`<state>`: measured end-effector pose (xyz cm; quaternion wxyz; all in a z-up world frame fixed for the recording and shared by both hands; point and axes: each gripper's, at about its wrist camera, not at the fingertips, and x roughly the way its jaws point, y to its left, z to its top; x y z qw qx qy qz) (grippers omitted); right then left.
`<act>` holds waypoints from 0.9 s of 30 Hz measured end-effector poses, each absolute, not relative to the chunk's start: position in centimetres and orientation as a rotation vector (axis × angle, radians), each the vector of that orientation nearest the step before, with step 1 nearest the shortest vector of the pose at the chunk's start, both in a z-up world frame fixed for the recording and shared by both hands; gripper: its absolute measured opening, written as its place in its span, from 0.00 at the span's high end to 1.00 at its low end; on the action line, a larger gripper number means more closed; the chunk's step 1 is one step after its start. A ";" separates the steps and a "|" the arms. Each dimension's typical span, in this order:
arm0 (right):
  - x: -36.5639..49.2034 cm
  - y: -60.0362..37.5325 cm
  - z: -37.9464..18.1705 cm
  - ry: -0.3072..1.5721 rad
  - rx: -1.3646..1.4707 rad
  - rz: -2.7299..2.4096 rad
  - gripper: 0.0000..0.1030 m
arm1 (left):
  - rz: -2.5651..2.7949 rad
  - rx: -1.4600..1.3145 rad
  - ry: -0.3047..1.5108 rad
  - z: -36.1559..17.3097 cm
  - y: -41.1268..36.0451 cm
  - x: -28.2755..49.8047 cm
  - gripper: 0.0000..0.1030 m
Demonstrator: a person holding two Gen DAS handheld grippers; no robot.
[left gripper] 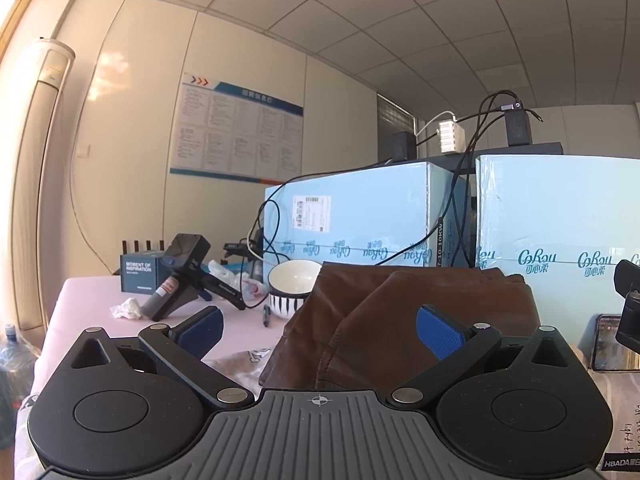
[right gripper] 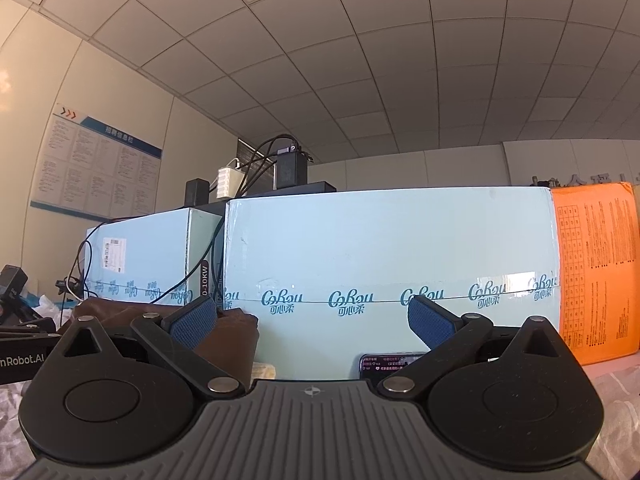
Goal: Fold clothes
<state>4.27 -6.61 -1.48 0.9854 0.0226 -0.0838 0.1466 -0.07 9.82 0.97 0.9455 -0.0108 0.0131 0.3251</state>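
A brown garment lies in a folded heap on the table straight ahead of my left gripper, which is open with nothing between its blue pads. A pale printed garment peeks out under the brown one near the gripper. In the right wrist view the same brown garment sits at the left, partly behind the left blue pad. My right gripper is open and empty, facing a light blue carton.
A striped white bowl, a pen, crumpled tissue, a black handheld device and a dark box stand left of the brown garment. Light blue cartons with cables wall the back. A phone leans on the carton; an orange box is at right.
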 end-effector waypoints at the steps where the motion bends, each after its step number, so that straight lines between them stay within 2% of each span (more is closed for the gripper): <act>1: 4.3 -6.6 -1.5 -0.169 0.045 0.294 0.00 | 0.663 -0.021 0.025 1.0 9.8 -0.1 0.00; 27: 4.3 -6.5 -1.3 -0.171 0.040 0.295 0.00 | 0.659 -0.020 0.011 1.0 9.7 -0.2 0.00</act>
